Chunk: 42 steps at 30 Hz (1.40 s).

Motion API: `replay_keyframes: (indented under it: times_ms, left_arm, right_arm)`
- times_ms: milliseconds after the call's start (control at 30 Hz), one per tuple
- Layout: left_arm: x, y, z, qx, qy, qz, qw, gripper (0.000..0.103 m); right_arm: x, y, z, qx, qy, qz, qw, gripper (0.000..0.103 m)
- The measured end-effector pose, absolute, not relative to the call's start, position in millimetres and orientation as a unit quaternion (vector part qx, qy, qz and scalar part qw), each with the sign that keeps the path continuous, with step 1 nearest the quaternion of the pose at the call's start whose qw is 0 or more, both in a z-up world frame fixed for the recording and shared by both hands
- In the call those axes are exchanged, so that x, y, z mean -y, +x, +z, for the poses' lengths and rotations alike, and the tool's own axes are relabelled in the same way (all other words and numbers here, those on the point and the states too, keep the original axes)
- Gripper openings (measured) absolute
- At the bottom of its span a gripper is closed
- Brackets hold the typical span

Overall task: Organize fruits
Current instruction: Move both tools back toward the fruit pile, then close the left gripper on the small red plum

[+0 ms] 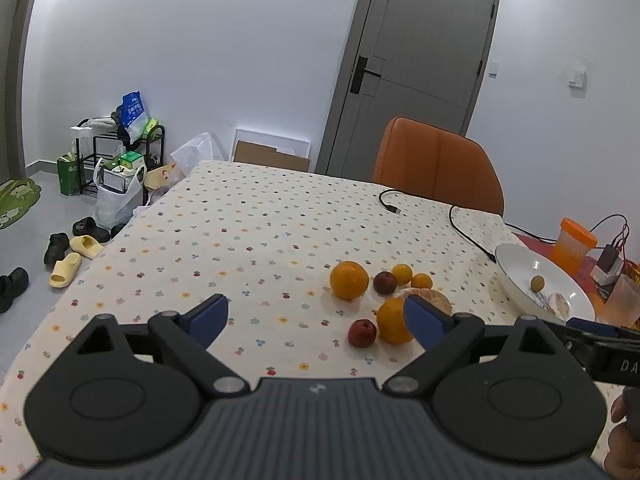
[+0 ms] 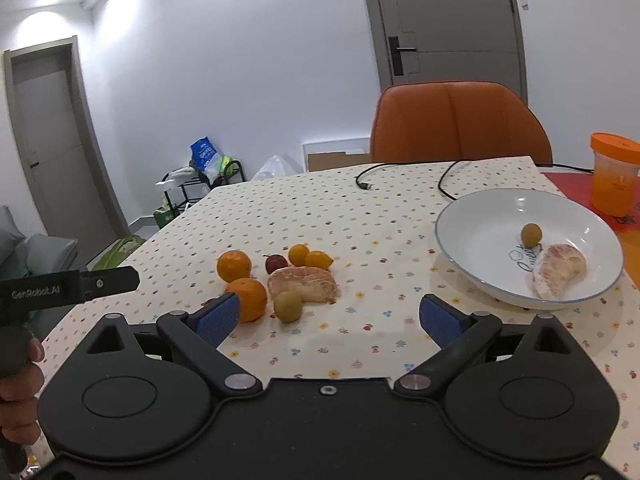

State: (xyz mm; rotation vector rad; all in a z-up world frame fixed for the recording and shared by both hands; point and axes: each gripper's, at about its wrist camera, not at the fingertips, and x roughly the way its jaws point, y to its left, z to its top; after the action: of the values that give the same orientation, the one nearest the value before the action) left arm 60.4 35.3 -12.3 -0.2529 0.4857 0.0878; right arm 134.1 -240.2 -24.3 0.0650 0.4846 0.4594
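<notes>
A cluster of fruit lies on the dotted tablecloth: two oranges, a peeled pomelo piece, a small green-yellow fruit, a dark red fruit and two kumquats. The white plate at the right holds a small round fruit and a pomelo segment. My right gripper is open and empty, just short of the cluster. In the left wrist view my left gripper is open and empty; a red fruit and an orange lie by its right finger.
An orange chair stands behind the table. A black cable crosses the far table edge. An orange-lidded cup stands right of the plate. A hand holds the left gripper's handle. Shoes and bags lie on the floor at left.
</notes>
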Motion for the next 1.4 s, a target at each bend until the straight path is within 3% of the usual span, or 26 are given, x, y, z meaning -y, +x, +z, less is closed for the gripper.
replay_keyframes:
  times_ms: [867, 1033, 1300, 1400]
  left_arm:
    - [-22.4, 96.4, -40.0, -0.283, -0.137, 0.009, 0.949, 0.057]
    - [-15.1, 107.0, -46.3, -0.292, -0.127, 0.001, 0.948, 0.054]
    - [-13.1, 117.7, -60.6, -0.306, -0.134, -0.006, 0.943, 0.023]
    - [-16.5, 114.1, -57.3, -0.298, -0.133, 0.001, 0.945, 0.02]
  right_arm:
    - [223.8, 158.7, -39.5, -0.256, 0.033, 0.266, 0.929, 0.077]
    - [219.1, 166.5, -42.5, -0.264, 0.037, 0.28, 0.922, 0.07]
    - [208.5, 170.6, -44.8, -0.272, 0.034, 0.303, 0.913, 0.064]
    - [202.4, 172.6, -45.2, -0.274, 0.032, 0.313, 0.909, 0.061]
